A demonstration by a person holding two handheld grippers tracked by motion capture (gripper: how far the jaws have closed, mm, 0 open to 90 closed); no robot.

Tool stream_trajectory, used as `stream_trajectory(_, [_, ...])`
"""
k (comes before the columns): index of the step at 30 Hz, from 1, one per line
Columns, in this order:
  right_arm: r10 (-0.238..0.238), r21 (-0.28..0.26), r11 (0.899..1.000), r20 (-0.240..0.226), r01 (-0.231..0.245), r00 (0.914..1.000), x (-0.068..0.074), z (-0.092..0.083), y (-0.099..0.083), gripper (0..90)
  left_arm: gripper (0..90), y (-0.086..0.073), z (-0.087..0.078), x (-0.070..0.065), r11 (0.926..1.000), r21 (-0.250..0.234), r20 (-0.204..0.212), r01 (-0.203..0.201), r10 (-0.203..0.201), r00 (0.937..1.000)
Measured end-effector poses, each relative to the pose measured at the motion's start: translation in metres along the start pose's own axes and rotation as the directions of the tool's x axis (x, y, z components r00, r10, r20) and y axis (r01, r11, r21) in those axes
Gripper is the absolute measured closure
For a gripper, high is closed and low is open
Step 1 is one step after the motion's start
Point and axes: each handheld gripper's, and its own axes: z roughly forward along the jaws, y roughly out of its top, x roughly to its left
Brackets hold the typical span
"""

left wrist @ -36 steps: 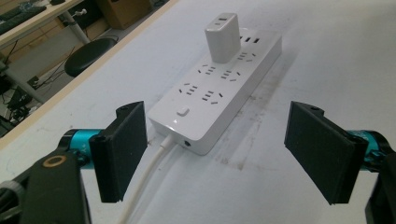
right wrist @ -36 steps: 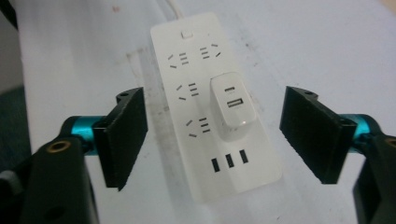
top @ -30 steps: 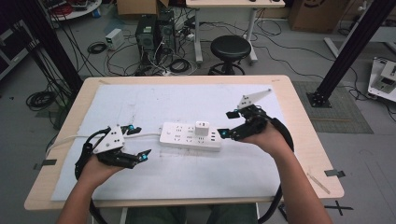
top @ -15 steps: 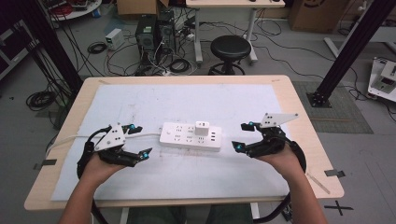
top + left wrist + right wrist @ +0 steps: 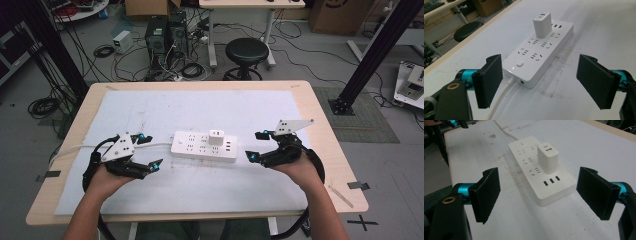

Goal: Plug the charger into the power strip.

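High view caught both grippers flanking the power strip (image 5: 204, 146) | left gripper (image 5: 541, 82) view showed its switch | white charger (image 5: 216, 137) plugged upright | left gripper, right gripper (image 5: 539, 197) fingers released, empty

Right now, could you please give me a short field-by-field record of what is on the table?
surface: white mat on a wooden table
power strip: lies flat mid-mat, white cord leaving its left end
charger: white block plugged upright into the strip
left tongs: open, empty, left of the strip
right tongs: open, empty, right of the strip
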Motion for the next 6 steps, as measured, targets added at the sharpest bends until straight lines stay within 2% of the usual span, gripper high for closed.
stream_trajectory(6, [0.001, -0.013, 1.000, 0.010, -0.001, 0.9999, 0.0009, -0.0041, 0.0008, 19.6, 21.2, -0.0006, 0.0027, 0.0003, 1.0000, 0.005, -0.002, 0.005, -0.005, 1.0000])
